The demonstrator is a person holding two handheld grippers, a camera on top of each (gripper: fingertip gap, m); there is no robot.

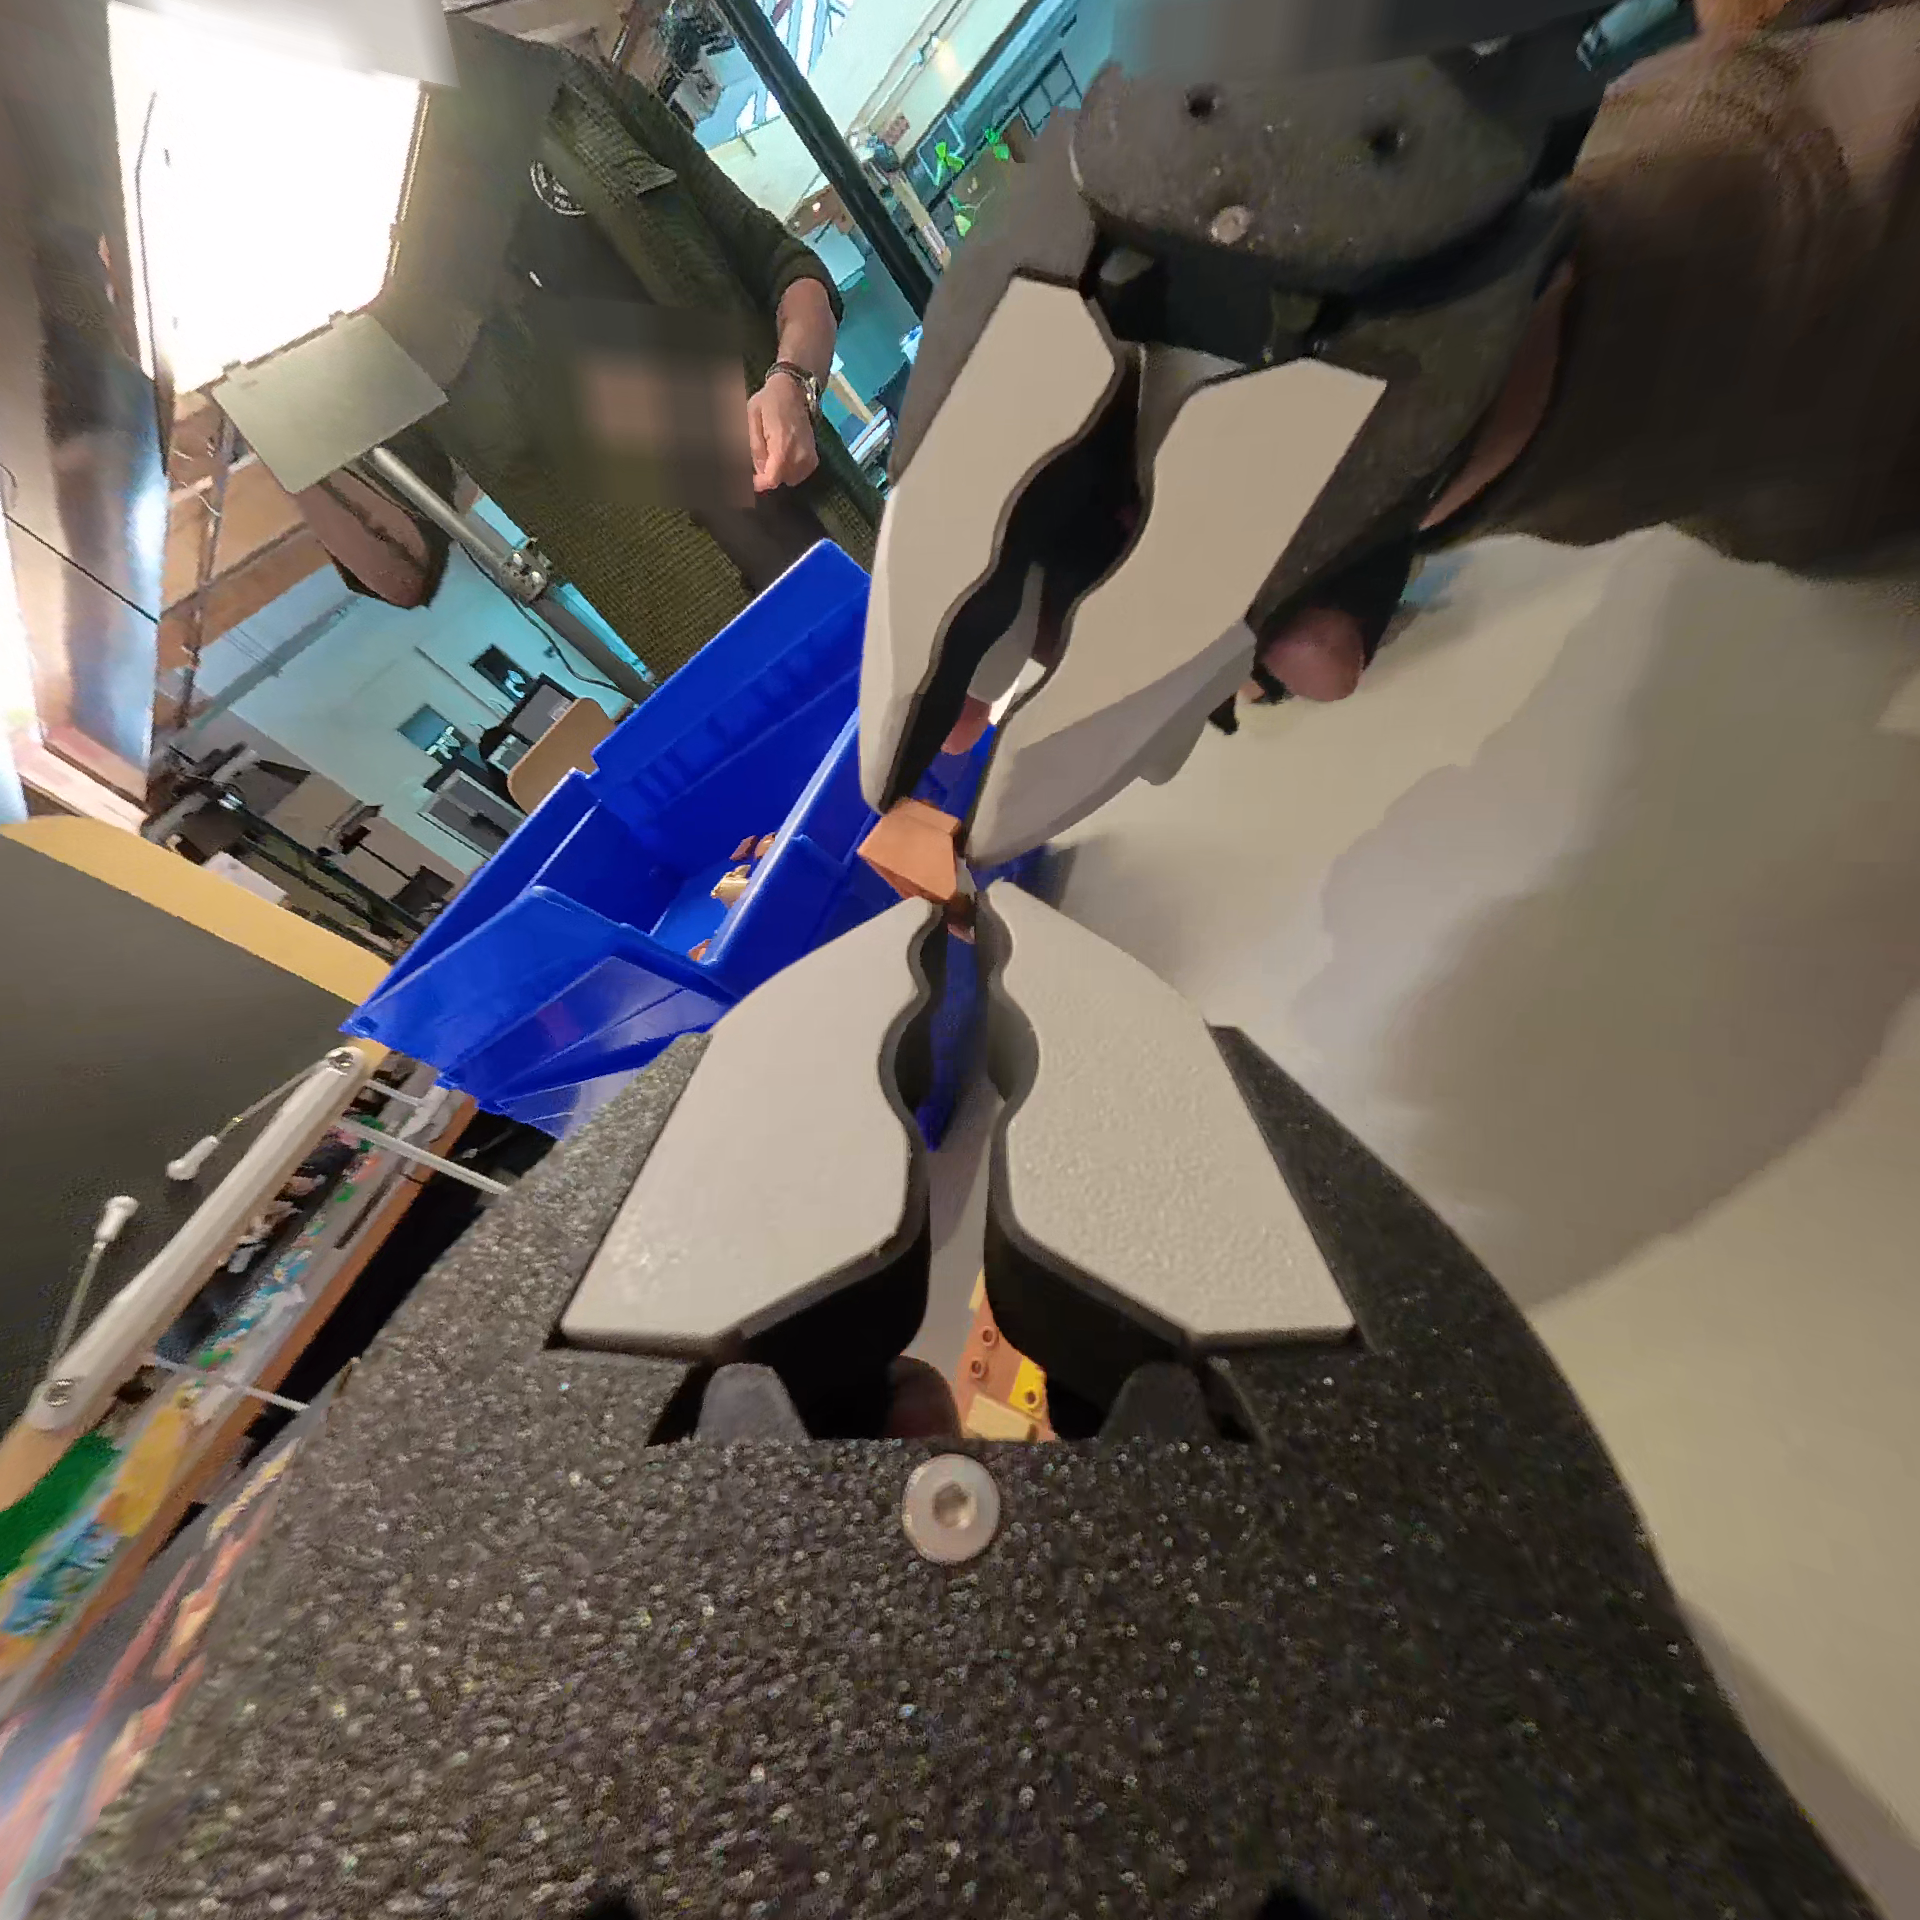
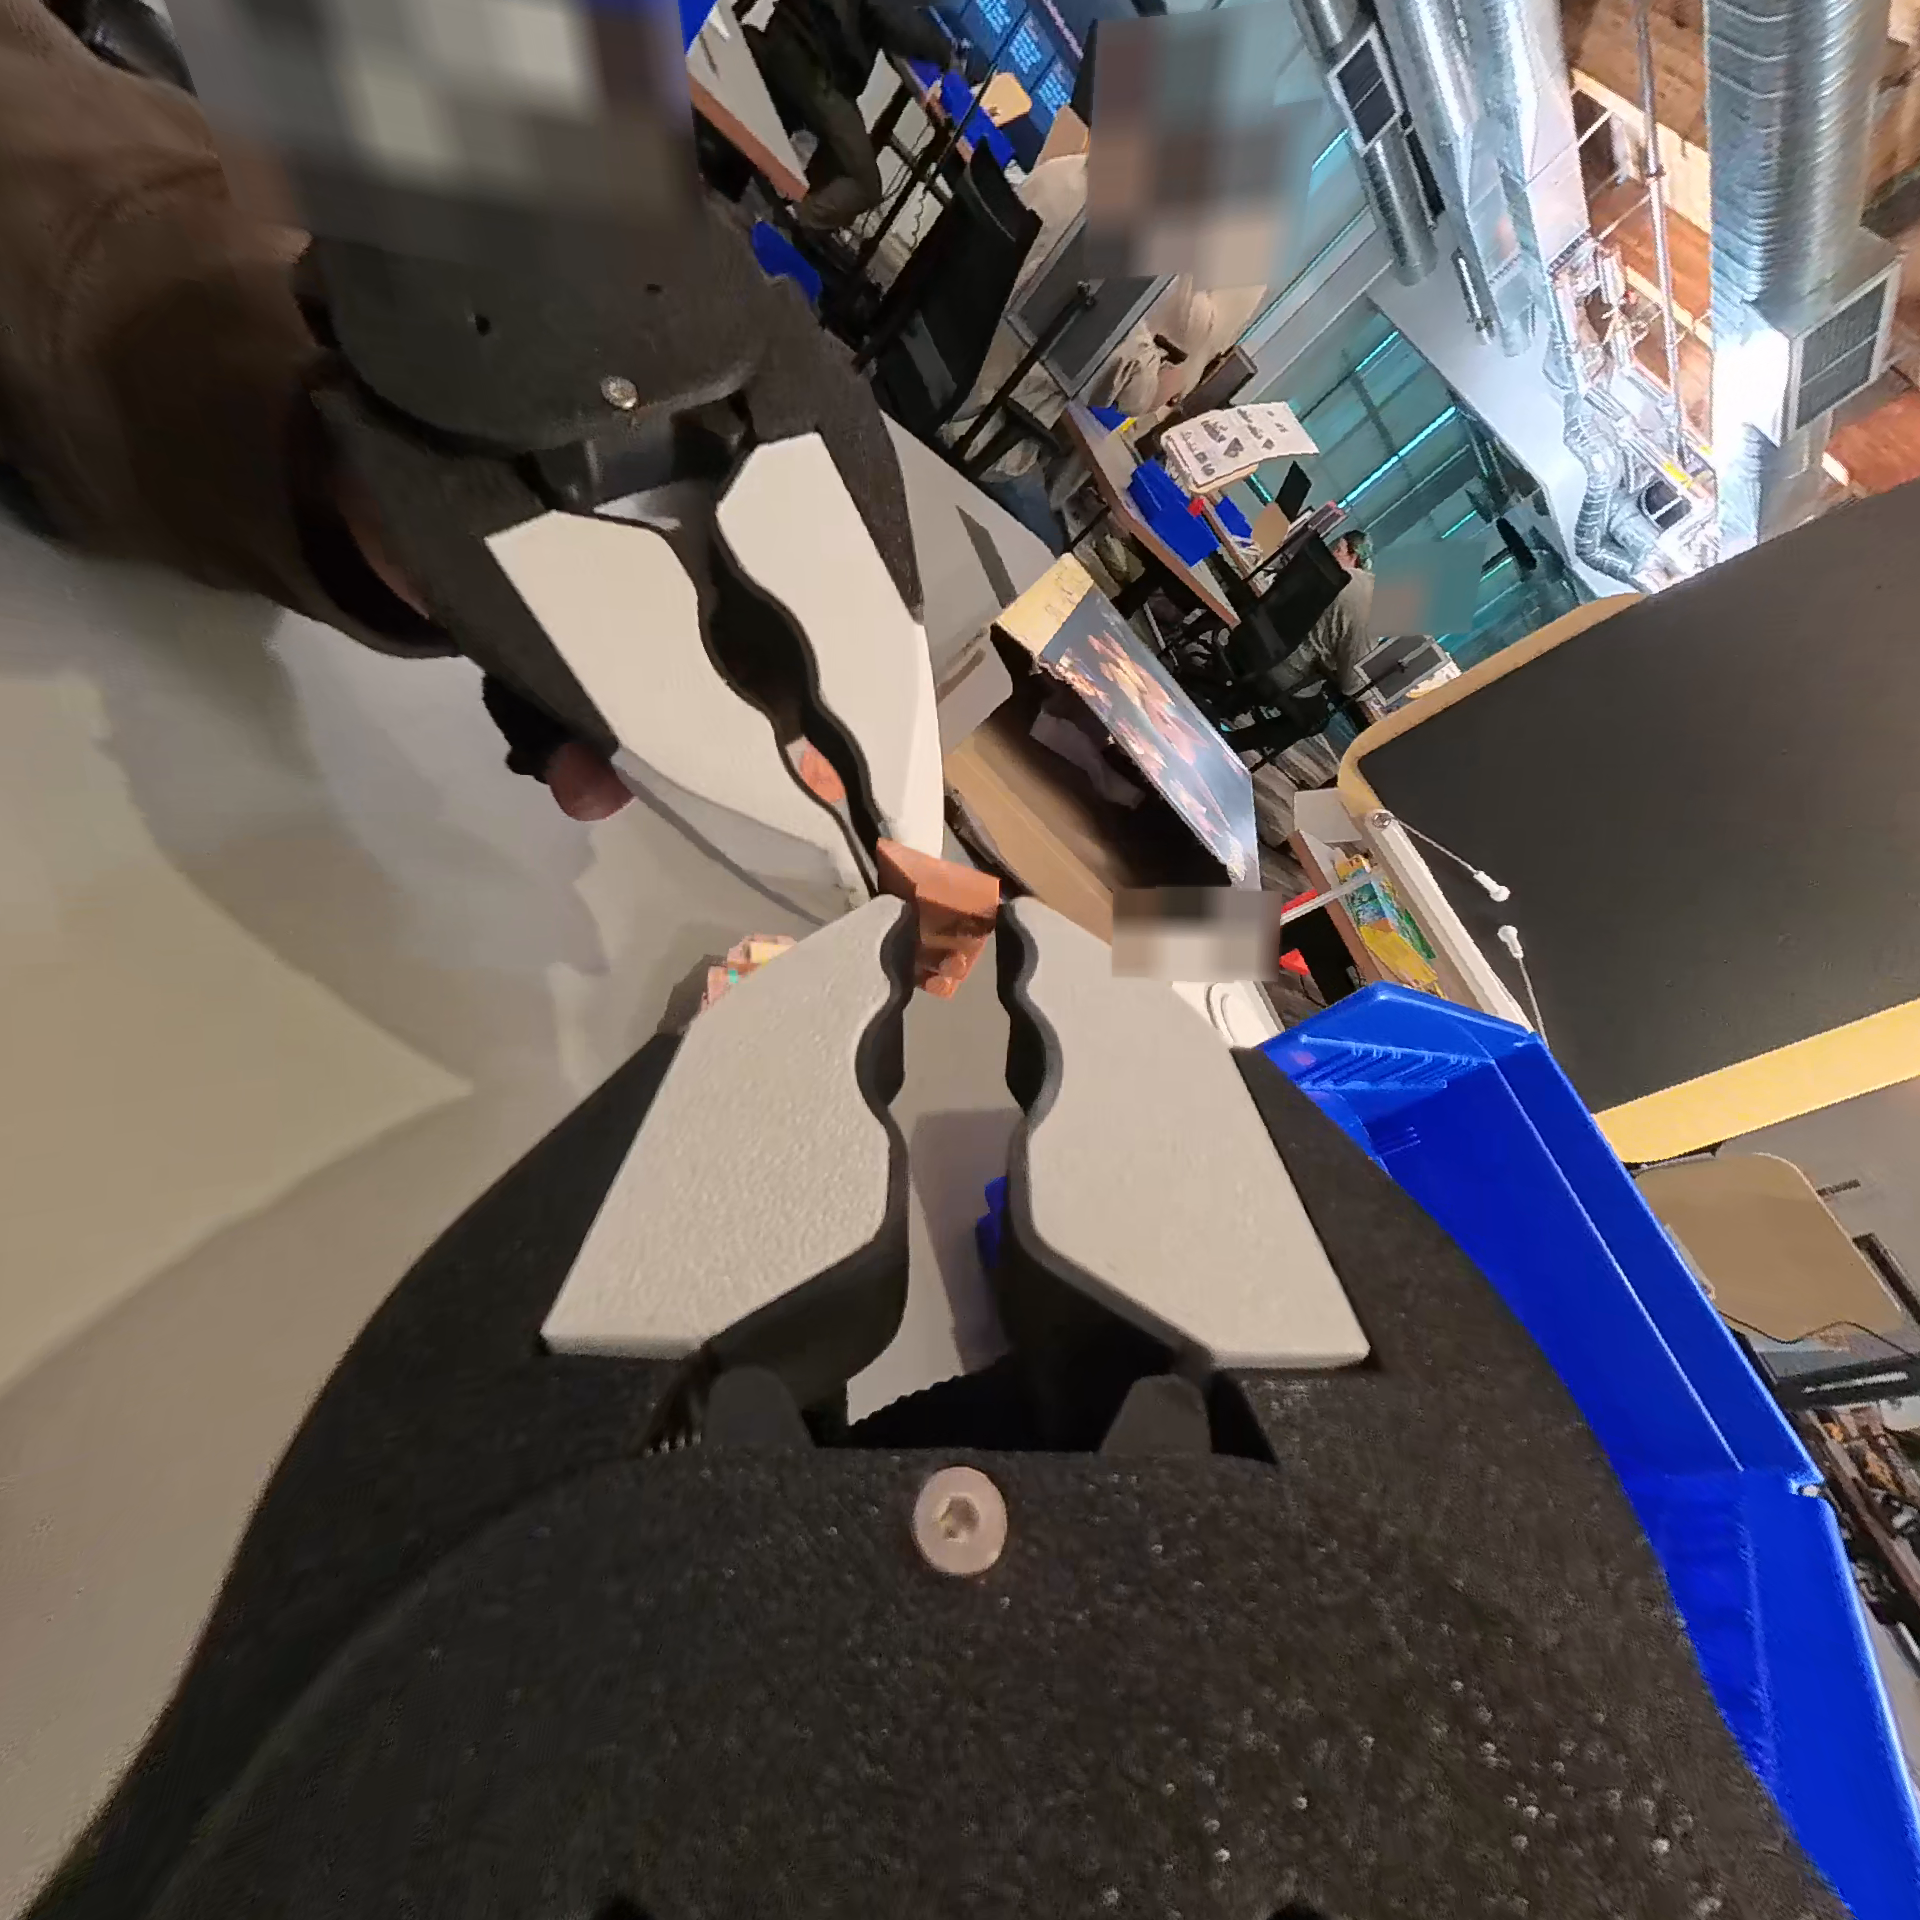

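My left gripper (image 1: 961,906) and my right gripper (image 2: 951,935) meet tip to tip above a white table (image 1: 1558,935). The right gripper is shut on a small brown brick (image 2: 948,914). The left gripper, coming in from the upper left in the right wrist view (image 2: 881,868), is shut on the end of a brown piece (image 1: 961,916) that touches that brick. In the left wrist view the right gripper (image 1: 925,821) comes down from above with the orange-brown brick (image 1: 914,847) at its tips. Whether the two pieces are joined I cannot tell.
A blue bin (image 1: 675,831) with small brown parts stands just behind the grippers; it shows at the right in the right wrist view (image 2: 1507,1195). A small pile of coloured bricks (image 2: 743,961) lies on the table (image 2: 208,935). A person (image 1: 623,312) stands beyond. A picture box (image 2: 1143,727) is farther off.
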